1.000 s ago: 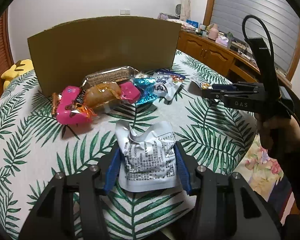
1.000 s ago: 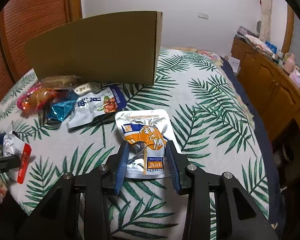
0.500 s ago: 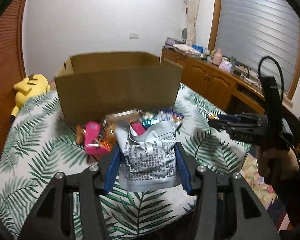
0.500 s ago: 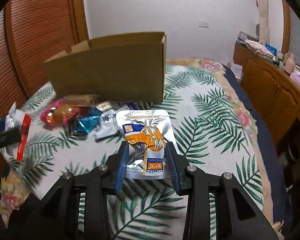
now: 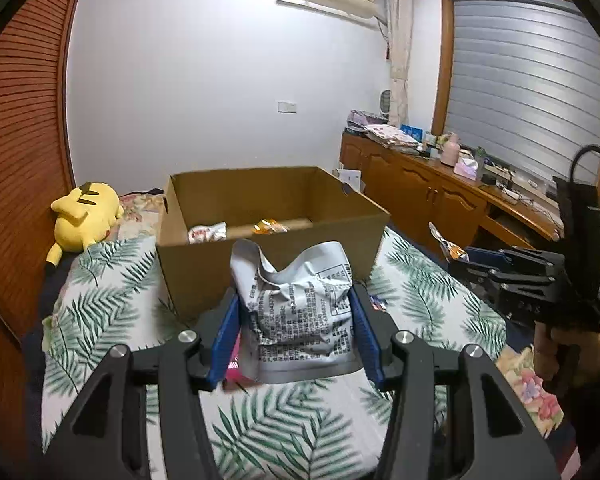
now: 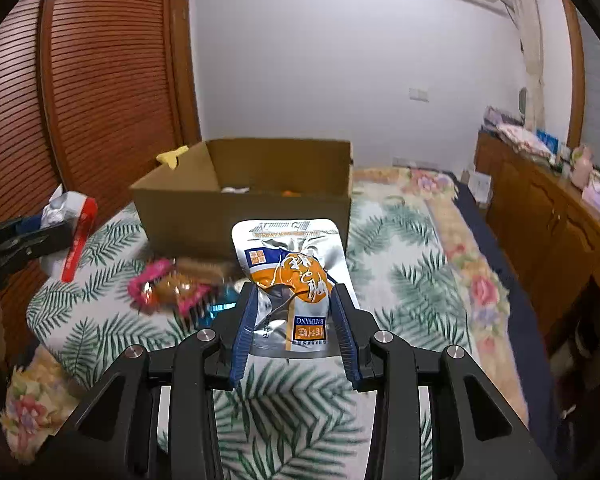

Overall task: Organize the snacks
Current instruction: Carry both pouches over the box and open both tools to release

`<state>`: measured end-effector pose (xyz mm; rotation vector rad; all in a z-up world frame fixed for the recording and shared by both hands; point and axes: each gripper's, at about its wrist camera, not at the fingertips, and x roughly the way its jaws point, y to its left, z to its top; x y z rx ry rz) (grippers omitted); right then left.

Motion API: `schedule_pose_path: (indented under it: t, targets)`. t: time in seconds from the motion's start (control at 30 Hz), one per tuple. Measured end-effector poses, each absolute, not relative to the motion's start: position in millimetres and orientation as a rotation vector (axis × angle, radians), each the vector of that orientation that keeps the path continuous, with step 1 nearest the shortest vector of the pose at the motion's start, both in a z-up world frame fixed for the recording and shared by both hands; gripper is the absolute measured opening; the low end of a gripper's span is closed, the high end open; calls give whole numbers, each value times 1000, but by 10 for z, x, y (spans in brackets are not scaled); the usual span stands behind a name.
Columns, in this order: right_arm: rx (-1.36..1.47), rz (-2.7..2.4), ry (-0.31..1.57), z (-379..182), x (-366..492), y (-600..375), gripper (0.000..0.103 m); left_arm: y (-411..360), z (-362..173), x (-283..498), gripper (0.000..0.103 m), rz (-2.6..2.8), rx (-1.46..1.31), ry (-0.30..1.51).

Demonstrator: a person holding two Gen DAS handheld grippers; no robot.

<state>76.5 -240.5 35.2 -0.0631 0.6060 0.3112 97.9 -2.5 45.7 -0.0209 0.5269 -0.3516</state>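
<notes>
Low centre of the left view: left gripper [image 5: 296,336] clamped on a crumpled white packet [image 5: 298,316], lifted clear of the leaf-print cloth [image 5: 100,320]. Low centre of the right view: right gripper [image 6: 294,328] pinching the bottom edge of a silver-and-orange pouch [image 6: 290,256], upright and likewise off the cloth.

Mid-frame in the right view, left of the pouch: pink-wrapped snacks [image 6: 168,286] loose on the cloth, just in front of the cardboard box [image 6: 180,212]. Box open at centre frame, a couple of packets [image 5: 208,233] already on its floor.

Probably mid-carry toward the box. Best done by raising each packet above the near wall before going forward, then releasing over the bare floor, one side each, to avoid a clash of tools. Limp foil likely to sag, so hold firm until well inside.

Far left of the left view: yellow plush toy [image 5: 84,212] beside the box.
</notes>
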Motion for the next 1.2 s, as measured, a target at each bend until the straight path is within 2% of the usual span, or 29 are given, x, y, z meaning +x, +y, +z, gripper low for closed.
schedule_pose_path:
  t: [0.57, 1.2]
  targets:
    - [-91, 338, 635, 627, 1728, -2009, 37, 74, 697, 1941, 52, -279, -17, 569]
    - [-82, 357, 686, 327, 2511, -1789, 37, 175, 233, 2768, 53, -243, -6, 656]
